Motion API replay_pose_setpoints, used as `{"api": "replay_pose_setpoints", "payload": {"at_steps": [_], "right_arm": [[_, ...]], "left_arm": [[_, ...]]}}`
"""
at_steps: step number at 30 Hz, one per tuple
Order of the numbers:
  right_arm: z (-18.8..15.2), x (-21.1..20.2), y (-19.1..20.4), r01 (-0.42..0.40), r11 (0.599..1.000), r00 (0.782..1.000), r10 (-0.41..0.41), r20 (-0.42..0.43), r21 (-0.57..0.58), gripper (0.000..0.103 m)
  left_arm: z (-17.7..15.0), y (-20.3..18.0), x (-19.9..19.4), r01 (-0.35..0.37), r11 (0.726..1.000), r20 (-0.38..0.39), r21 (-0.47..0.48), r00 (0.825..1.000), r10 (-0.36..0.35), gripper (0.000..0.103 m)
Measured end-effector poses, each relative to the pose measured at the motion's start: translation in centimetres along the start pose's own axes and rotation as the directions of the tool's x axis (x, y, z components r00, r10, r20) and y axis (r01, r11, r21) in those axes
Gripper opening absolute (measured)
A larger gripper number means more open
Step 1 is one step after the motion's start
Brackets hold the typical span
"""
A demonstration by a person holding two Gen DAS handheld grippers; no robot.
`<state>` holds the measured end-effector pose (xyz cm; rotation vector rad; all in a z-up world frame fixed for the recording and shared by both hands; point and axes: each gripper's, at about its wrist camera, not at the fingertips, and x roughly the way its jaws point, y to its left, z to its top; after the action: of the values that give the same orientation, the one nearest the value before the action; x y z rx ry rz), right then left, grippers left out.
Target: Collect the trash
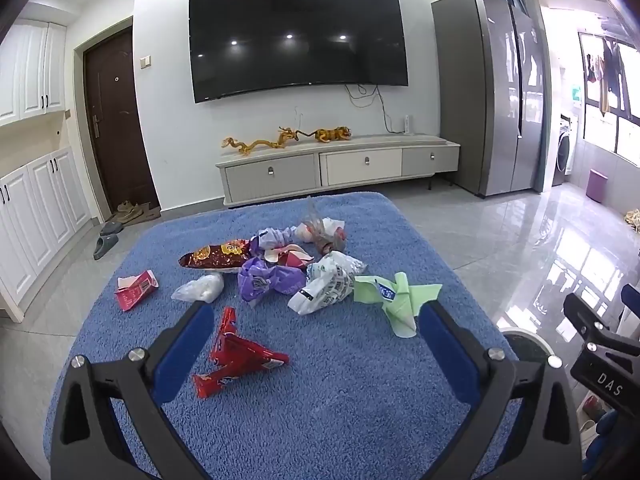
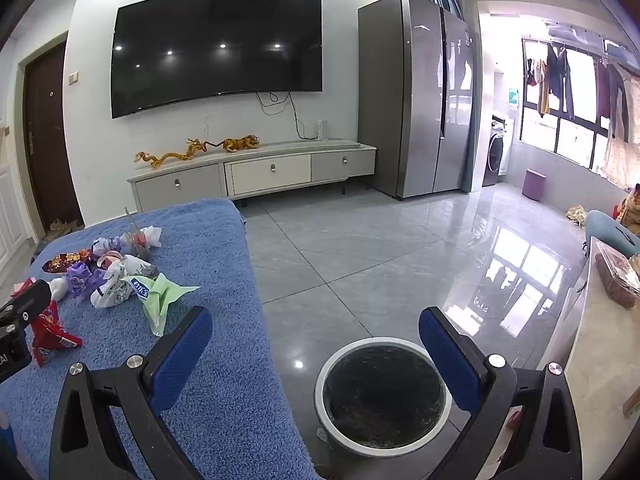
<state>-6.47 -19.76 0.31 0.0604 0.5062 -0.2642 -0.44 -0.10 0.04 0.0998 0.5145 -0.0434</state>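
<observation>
While the trash point(image 1: 280, 272) lies heaped mid-frame on the blue-covered tabletop point(image 1: 360, 400), nothing looks collected yet. The left tool point(image 1: 316, 344) hangs wide open and empty above a red wrapper point(image 1: 236, 352) at lower left of its view. The right tool point(image 2: 316, 344), equally wide and empty, points at the bin point(image 2: 382, 396) on the floor, lower centre. The bin appears empty, so every piece remains to be picked.
</observation>
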Motion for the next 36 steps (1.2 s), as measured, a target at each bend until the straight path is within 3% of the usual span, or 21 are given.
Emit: {"api": "replay_pose_setpoints", "payload": {"at_steps": [36], "right_arm": [[0.6,-1.8,-0.1,0.016,1.0,1.0,-0.016,0.027,-0.006,0.103]], "left_arm": [[0.3,0.7,-1.2,0.008,1.0,0.029,-0.012,1.0,-0.008,0.103]]}}
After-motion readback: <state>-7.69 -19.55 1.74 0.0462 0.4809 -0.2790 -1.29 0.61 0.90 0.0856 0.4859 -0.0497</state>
